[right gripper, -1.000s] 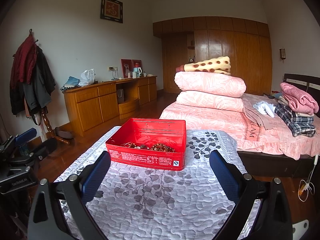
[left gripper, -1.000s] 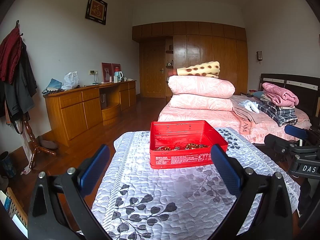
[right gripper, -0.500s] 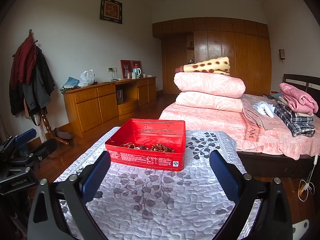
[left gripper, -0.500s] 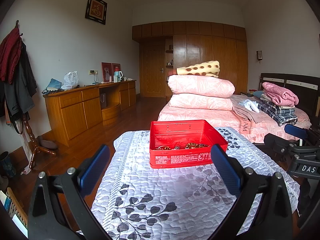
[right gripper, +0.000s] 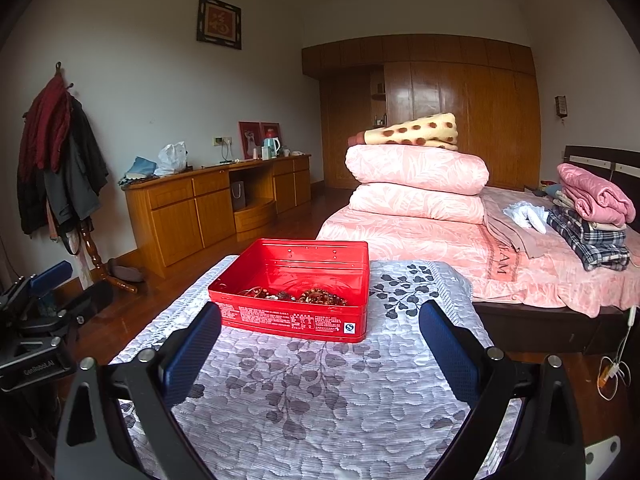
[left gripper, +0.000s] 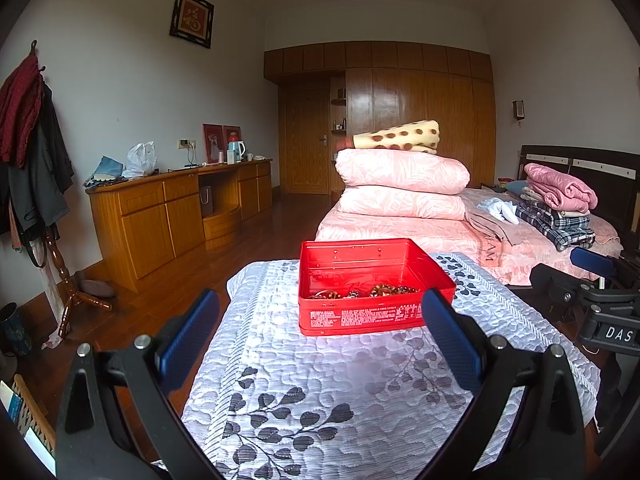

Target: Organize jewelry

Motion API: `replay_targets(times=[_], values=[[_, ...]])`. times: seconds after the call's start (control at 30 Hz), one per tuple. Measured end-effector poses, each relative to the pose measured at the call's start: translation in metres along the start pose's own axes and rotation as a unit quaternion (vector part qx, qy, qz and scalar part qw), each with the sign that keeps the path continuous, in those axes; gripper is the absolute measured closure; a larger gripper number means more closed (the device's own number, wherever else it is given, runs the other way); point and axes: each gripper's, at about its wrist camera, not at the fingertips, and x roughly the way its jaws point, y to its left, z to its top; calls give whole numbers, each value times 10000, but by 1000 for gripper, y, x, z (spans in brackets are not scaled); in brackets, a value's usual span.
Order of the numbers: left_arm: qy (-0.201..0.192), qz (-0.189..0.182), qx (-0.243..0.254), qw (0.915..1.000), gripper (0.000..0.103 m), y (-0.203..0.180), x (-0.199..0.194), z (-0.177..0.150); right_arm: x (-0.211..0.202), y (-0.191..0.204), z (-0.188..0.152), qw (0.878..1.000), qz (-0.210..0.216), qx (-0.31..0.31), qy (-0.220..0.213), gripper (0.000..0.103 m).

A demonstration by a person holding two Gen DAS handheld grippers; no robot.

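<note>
A red tin box (left gripper: 372, 292) stands on a table with a grey leaf-patterned cloth (left gripper: 340, 396). Beaded jewelry (left gripper: 380, 291) lies in a heap on its floor. The box also shows in the right wrist view (right gripper: 296, 292), with the jewelry (right gripper: 316, 296) inside. My left gripper (left gripper: 320, 336) is open and empty, held above the cloth a little short of the box. My right gripper (right gripper: 320, 340) is open and empty, also short of the box. Each gripper shows at the edge of the other's view: the right one (left gripper: 592, 276) and the left one (right gripper: 44, 292).
A bed (right gripper: 520, 264) with folded pink quilts (right gripper: 416, 184) and clothes (right gripper: 592, 208) lies beyond the table on the right. A wooden sideboard (left gripper: 180, 208) runs along the left wall. A coat stand (left gripper: 32, 152) with jackets stands at the left.
Both views have shifted only very slightly; the right gripper has drifted a touch. Both grippers stay open and empty.
</note>
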Motion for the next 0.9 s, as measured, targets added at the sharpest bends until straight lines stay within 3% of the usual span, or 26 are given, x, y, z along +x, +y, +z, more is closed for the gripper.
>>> replay_targets(times=[0.9], values=[[8,-3,-13,10000,5,0,0,-3,0,0,-2,10000,8,1,-6,6]])
